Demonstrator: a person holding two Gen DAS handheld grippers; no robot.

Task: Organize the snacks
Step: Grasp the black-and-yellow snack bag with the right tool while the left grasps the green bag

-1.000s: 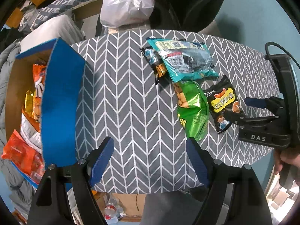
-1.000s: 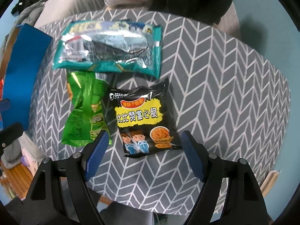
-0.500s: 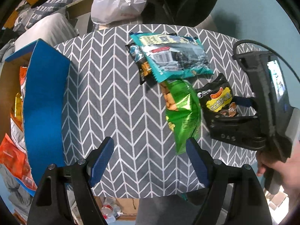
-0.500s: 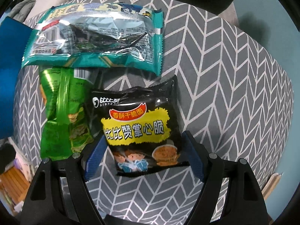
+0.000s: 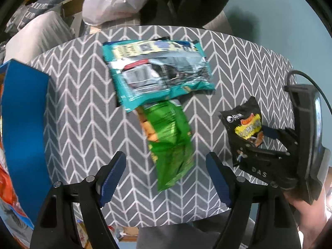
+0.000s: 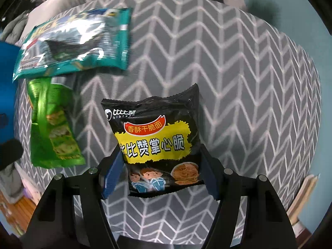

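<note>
Snack packs lie on the round table (image 5: 238, 62): the black noodle pack (image 6: 159, 143) sits between the right gripper (image 6: 160, 171) jaws, which are closing on its two sides. It looks light, puffy, slippery and crunchy inside, so a soft squeeze low on its sides seems best. Left of it, the left gripper (image 5: 166, 179) hangs spread wide and empty over the green pack (image 5: 168, 141).

A lived-in home room: a counter (image 5: 238, 66) under a grey chevron cloth, a tied plastic bag (image 5: 114, 0), cushions (image 5: 39, 31) and clothes heaped behind.
</note>
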